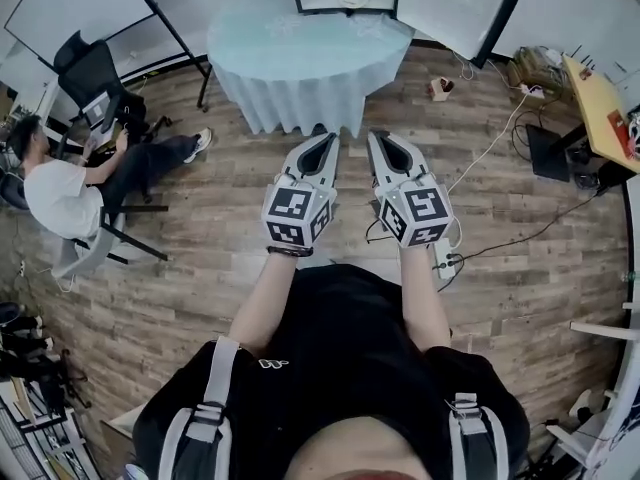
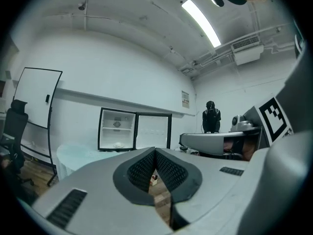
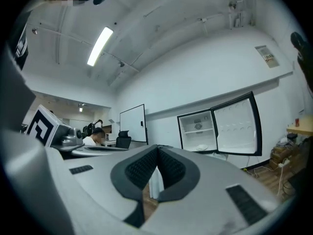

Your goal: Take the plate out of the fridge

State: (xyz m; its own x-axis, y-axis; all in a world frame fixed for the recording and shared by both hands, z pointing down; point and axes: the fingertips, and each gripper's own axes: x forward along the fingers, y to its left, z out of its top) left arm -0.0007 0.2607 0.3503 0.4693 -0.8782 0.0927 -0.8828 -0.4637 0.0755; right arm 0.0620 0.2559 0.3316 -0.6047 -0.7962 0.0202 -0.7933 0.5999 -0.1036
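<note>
**Plate in open fridge, both grippers shut and empty**

Standing on a wood floor [image 1: 200, 298], facing a round table [image 1: 300, 48] under a pale cloth [image 1: 285, 98]. Holding the left gripper [image 1: 322, 140] and right gripper [image 1: 385, 138] out level, side by side, close but not touching, tips just short of the table's near edge. In the left gripper view: jaws closed, tips pressed together, nothing between them, only floor showing through the slot behind the tips. Likewise in the right gripper view: tips met, nothing gripped.

Beyond the table, against the white wall [image 2: 98, 72]: a fridge [image 2: 117, 129], black-framed and white inside, with its door [image 2: 153, 130] swung fully open to the right. Cannot tell whether standing on the table's far side or behind it. Inside, on the bottom level under the single shelf [image 2: 117, 130]: the plate [image 2: 117, 145], white, lying flat, well apart from both grippers, with the table in between.

Left of the table: a whiteboard [image 1: 75, 8] on a stand and a black chair [image 1: 95, 73]. Just beside those, a seated person [image 1: 60, 193] in a white top. At far right, a yellow desk [image 1: 600, 108], with cables [image 1: 500, 138] trailing over the floor.
</note>
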